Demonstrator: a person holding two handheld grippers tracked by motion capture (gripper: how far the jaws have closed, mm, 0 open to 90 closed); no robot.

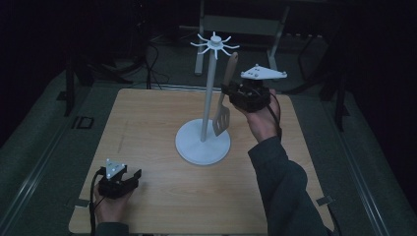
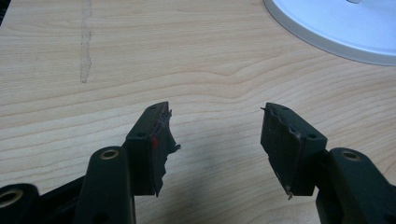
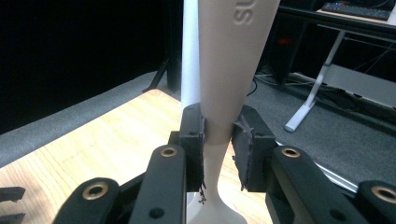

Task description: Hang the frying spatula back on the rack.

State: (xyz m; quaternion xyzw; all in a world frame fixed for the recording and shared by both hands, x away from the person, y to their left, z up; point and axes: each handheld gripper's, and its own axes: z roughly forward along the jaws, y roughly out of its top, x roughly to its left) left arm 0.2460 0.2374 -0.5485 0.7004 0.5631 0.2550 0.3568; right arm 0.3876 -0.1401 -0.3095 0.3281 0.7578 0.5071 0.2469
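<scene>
I'm looking into a dim room — most of it sits in near darkness. A pale wooden table (image 1: 147,123) catches what light there is. Grey carpet (image 1: 44,147) surrounds it. Beyond stands a desk frame (image 1: 236,24) with metal legs, cables (image 1: 152,69) trailing across the floor — a keyboard (image 3: 355,10) on another desk.

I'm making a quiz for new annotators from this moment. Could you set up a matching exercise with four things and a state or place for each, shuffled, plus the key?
Things:
1. left gripper
2. right gripper
3. spatula
4. stand

States:
A. white, upright in the middle of the table
B. open, low over bare wood
C. held up by its handle, slotted blade down
D. shut on a handle beside the pole

Pairs: 1-B, 2-D, 3-C, 4-A
</scene>
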